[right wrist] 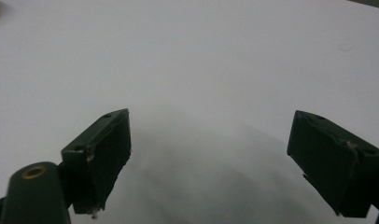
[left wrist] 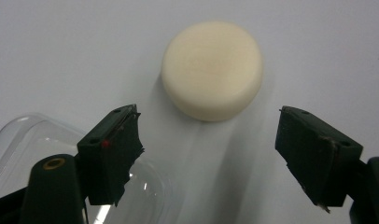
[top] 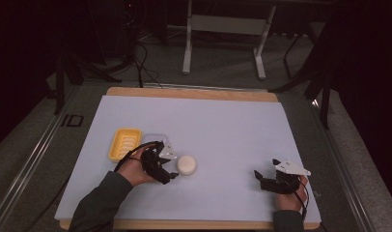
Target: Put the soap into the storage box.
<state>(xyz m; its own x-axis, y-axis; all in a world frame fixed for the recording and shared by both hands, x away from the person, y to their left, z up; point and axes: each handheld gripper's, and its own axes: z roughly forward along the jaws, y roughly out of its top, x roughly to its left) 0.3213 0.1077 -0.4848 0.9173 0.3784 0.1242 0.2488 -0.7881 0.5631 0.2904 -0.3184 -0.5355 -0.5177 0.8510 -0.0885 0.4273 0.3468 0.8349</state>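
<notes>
We hold the left gripper with jaws wide and empty, just short of the round cream-white soap bar lying on the pale table sheet, so we centre it before closing.

A round cream soap bar with a matt, waxy-smooth face lies on a white sheet that looks like smooth matt paper. The sheet covers a board whose pale wooden edge shows grain-free and dull. A clear lid of glossy plastic catches the light, and a yellow tray looks like ribbed, slightly shiny plastic. The left gripper has matt black jaws with rough, chipped pad edges; the right gripper looks the same.
</notes>
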